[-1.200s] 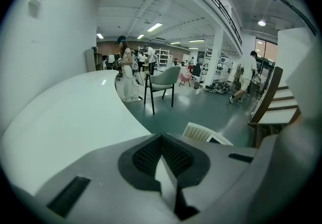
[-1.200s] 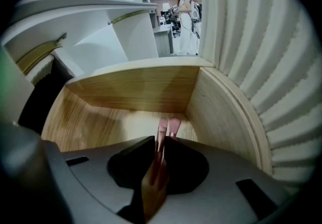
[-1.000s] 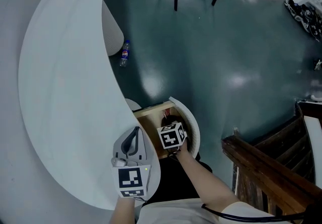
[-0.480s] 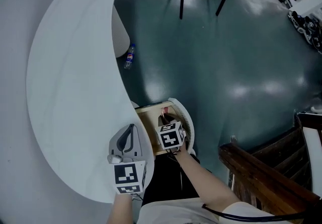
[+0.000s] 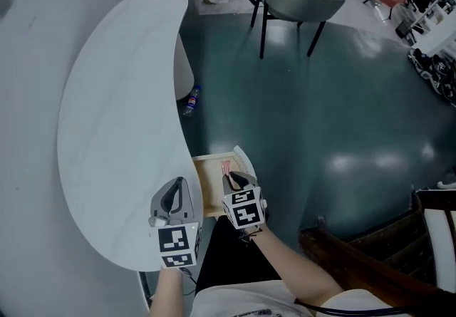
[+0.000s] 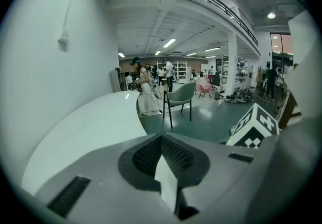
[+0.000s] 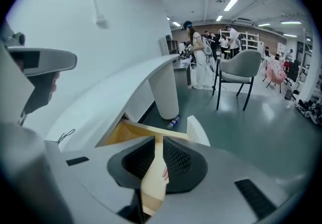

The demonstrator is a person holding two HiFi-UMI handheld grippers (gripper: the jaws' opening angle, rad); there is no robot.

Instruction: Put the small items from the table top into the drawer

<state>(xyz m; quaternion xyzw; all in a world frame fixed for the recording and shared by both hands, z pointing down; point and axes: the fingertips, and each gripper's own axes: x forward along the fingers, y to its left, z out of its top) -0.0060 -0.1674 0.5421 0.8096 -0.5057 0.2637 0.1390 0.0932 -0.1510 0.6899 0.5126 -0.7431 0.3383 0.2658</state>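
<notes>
Head view: a small pink item (image 5: 226, 166) is seen lying in the open drawer (image 5: 206, 184), probably light and slim, best pinched across its middle. The right gripper (image 5: 231, 180) is held near it with jaws narrowly apart; the left gripper (image 5: 177, 187), jaws pressed together, is held over the table top (image 5: 114, 116). Against the earlier frame, the right gripper is drawn back slightly

no words or numbers can be read; the bottle (image 5: 191, 100) label is too small.

A plastic bottle (image 5: 192, 100) (blue label) lies on the dark green floor (image 5: 335, 102), well apart from a grey chair (image 5: 298, 1).
</notes>
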